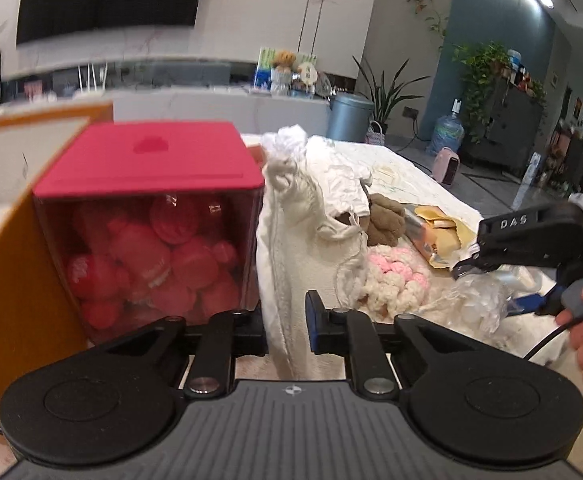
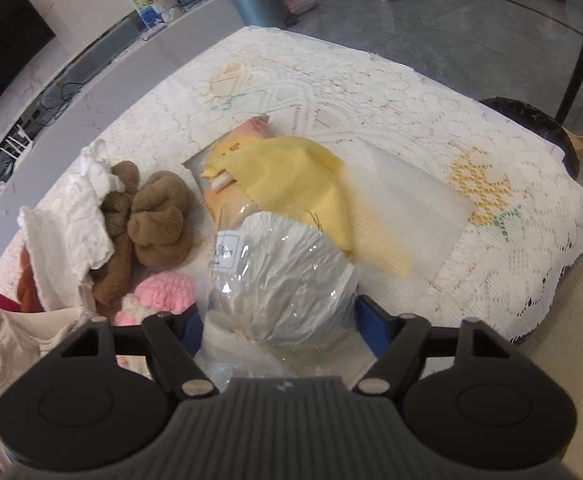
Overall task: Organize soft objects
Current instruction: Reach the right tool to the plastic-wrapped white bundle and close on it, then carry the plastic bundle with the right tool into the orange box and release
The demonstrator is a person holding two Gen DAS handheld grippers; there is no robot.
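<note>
The left gripper (image 1: 287,330) is clamped on a hanging fold of cream-white quilted fabric (image 1: 291,248), its pads pinching the cloth just beside a clear plastic box with a red lid (image 1: 151,216) that is packed with red rounded items. The right gripper (image 2: 279,328) straddles a crinkled clear plastic bag holding something pale grey (image 2: 283,272); its jaws stand wide on either side of the bag, and whether the pads already press on it I cannot tell. The step in hand looks like gathering the loose soft things from the lace-covered table (image 2: 491,240), one in each hand. Next, the right jaws would need to close firmly enough on the slippery bag before lifting, while the left carries its cloth clear of the box. Near by lie a knotted brown plush cloth (image 2: 155,216), a pink and cream chunky knitted piece (image 2: 159,296), and a yellow cloth (image 2: 291,176) draped over a flat packet. The bag's contents are blurred by glare, the lower end of the white fabric is hidden behind the left gripper, and an orange-edged container at the left is cut off.
</note>
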